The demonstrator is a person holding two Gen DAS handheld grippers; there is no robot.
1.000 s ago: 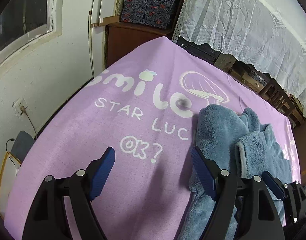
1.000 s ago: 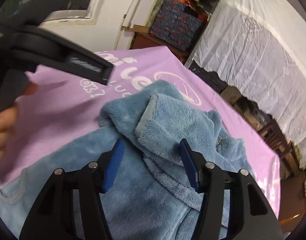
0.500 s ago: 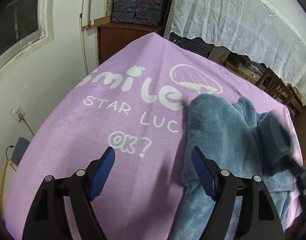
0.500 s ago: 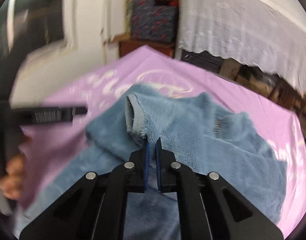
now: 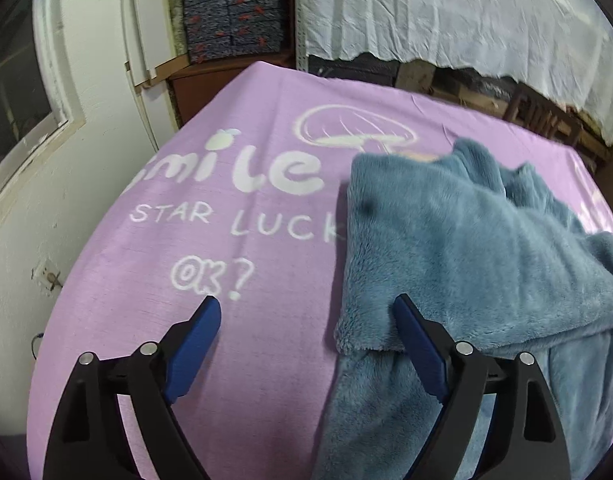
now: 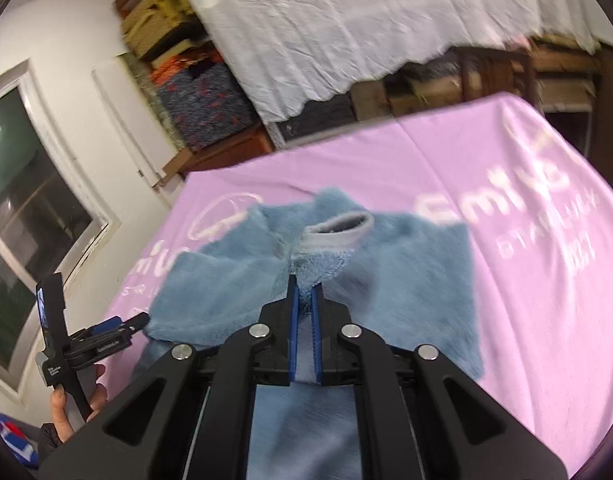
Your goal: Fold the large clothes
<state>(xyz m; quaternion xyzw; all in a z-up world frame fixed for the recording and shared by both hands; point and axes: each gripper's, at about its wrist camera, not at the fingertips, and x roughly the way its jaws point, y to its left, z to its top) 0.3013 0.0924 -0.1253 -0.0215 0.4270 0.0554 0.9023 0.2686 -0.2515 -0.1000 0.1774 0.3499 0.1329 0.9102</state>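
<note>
A blue fleece jacket [image 5: 466, 256] lies on a purple printed cloth [image 5: 226, 280], on its right half. My left gripper [image 5: 306, 312] is open and empty, low over the cloth, its right finger at the jacket's folded left edge. In the right wrist view my right gripper [image 6: 305, 286] is shut on the jacket's sleeve [image 6: 326, 256], whose grey cuff [image 6: 338, 230] points away, and holds it above the jacket's body [image 6: 234, 280]. The left gripper [image 6: 118, 326] shows there at the jacket's left edge, in a hand.
The cloth [image 6: 546, 280] covers a table set against a white wall [image 5: 86, 160] with a window on the left. Stacked patterned boxes [image 5: 234, 8] on a wooden cabinet and shelves behind a white lace curtain [image 5: 466, 12] stand behind it. Chairs [image 5: 546, 120] stand at the back right.
My right gripper has shut on the jacket's sleeve and carried it up and to the right over the body. The left gripper has stayed open and shifted a little.
</note>
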